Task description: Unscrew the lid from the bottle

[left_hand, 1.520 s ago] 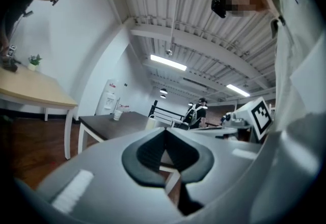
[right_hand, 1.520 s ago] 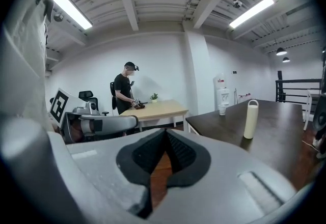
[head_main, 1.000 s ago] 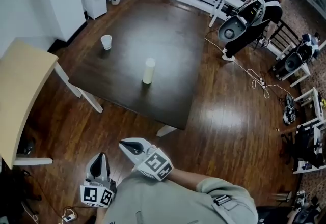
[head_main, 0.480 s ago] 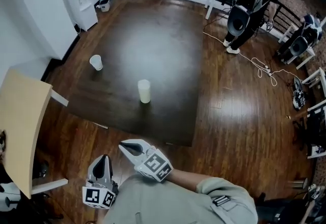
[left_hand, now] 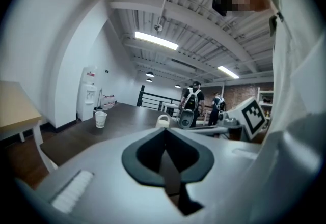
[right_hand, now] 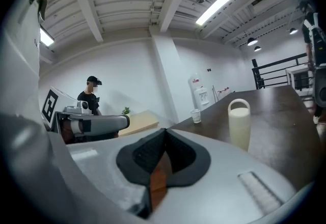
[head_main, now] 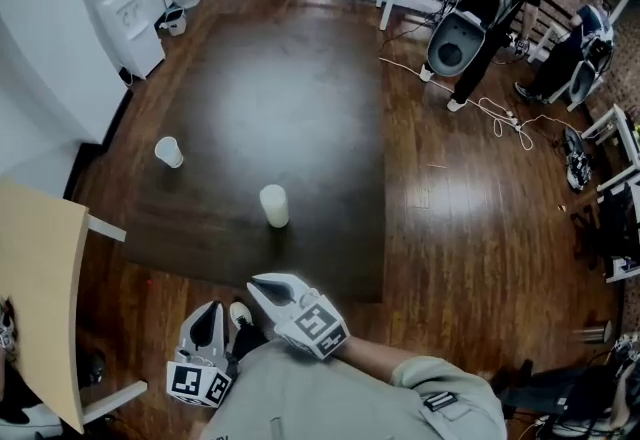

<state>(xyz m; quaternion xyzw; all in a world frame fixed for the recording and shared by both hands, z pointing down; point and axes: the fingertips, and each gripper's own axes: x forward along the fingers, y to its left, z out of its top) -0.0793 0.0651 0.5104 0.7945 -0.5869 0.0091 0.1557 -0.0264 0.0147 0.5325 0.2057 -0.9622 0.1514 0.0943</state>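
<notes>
Cream-coloured, with a looped lid (right_hand: pixel 239 105) on top, the bottle (head_main: pixel 273 205) stands upright on the dark table (head_main: pixel 300 78). It is near the edge closest to the person and well apart from a white cup (head_main: pixel 168 151) off to its left. Over the last second the bottle has slid steadily down the head view, and the table's near edge now lies just ahead of both claws. The person has been walking up to the table and is not yet working at it.

The left claw (head_main: pixel 207 326) and the right claw (head_main: pixel 272 290) are carried side by side close in front of the body, pointing roughly level toward the table. Each has its jaws pressed fully together with nothing between them, just as a second ago. Both gripper views show the closed tips with the bottle beyond them, out of reach.

So the unscrewing has not begun: the lid is on and nothing touches the bottle. The approach has only closed the gap. Probably one more short step is needed. Then both claws must open, one to steady the bottle's body and the other to take the lid. Being tall and narrow, the bottle could tip if a closed claw nudges it before it is held.
</notes>
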